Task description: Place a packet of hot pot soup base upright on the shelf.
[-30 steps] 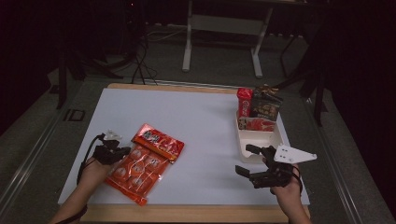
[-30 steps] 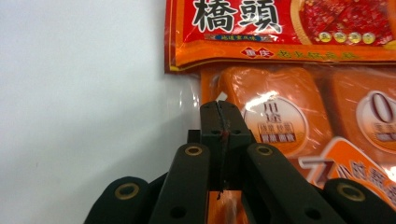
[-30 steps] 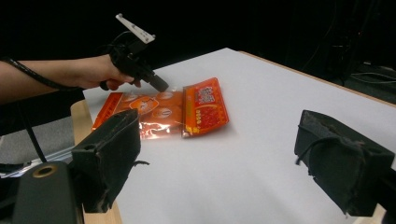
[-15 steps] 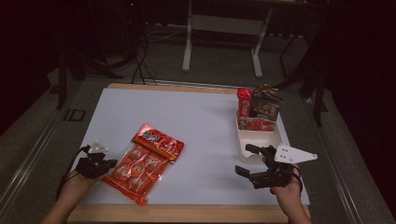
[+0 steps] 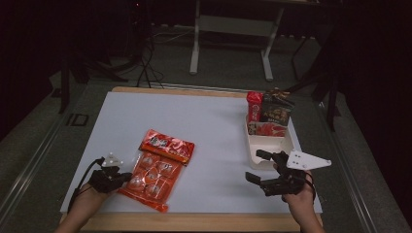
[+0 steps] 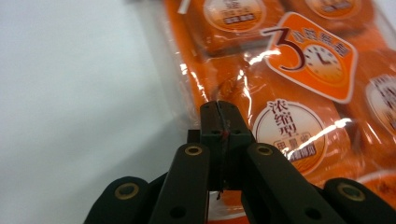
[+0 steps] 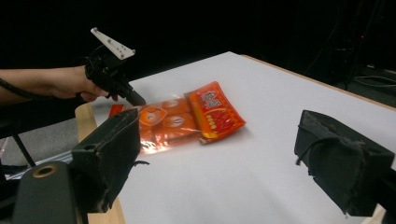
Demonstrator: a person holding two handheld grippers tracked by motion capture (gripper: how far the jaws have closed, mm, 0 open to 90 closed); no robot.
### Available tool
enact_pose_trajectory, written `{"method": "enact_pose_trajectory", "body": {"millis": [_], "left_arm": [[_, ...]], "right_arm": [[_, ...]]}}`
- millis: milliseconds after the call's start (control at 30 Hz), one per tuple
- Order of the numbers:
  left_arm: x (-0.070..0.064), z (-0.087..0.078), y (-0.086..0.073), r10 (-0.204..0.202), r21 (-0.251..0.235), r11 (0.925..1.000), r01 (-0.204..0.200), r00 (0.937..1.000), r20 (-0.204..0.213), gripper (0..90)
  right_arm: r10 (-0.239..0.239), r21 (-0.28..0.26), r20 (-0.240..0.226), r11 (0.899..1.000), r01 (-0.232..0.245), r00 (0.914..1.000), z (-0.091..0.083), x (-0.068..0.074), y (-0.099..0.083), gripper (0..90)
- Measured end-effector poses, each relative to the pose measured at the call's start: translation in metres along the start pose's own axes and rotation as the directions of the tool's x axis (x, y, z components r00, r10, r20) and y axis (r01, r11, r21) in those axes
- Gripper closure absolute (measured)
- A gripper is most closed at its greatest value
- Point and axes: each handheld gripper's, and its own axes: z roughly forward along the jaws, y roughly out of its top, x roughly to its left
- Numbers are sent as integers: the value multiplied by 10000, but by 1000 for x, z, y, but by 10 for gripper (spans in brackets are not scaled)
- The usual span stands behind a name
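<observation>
High view. An orange snack bag (image 5: 158,167) is seen lying flat on the white table (image 5: 204,126), at the near left. Its long axis runs diagonally, from the near-left edge of the table up and away toward the centre. The left gripper (image 5: 112,175) is held just beside the bag's left long edge, its jaw tips pointed at the bag. The right gripper (image 5: 261,167) is held well apart from the bag, at the near right, just in front of a white tray (image 5: 268,145). Packaged goods (image 5: 268,110) are stood upright at the far end of that tray. The left gripper is judged by far the nearer to the bag.

Left gripper view. The two black jaws are seen pressed together, tip against tip, with no gap between them. The bag (image 6: 299,93) lies ahead and to the right of the tips, and its clear sealed margin is met just at the jaw tips. Whether film is pinched between the jaws cannot be told. Bare table (image 6: 70,93) is shown to the left of the jaws.

Right gripper view. The jaws are seen spread wide, with nothing between them. The bag (image 7: 187,116) is viewed across the table, far beyond the tips, and the left gripper (image 7: 133,98) is seen touching down at the bag's far edge.

Any move on the bag is judged to turn on the left gripper's approach across the long edge.
</observation>
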Motion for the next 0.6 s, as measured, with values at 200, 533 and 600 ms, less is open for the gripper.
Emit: {"method": "enact_pose_trajectory", "body": {"millis": [200,533,600], "left_arm": [[-17,9,8,165,-23,9999,-164,9989,441,900],[-36,24,23,363,-108,9993,-353,9920,1206,900],[-34,25,24,371,-148,9993,-356,9920,1206,900]], "right_arm": [[-54,95,-55,9999,55,10000,2,1,0,143],[-47,206,-96,9998,49,9999,3,2,-1,143],[-42,184,-87,9998,44,10000,3,2,-2,143]]}}
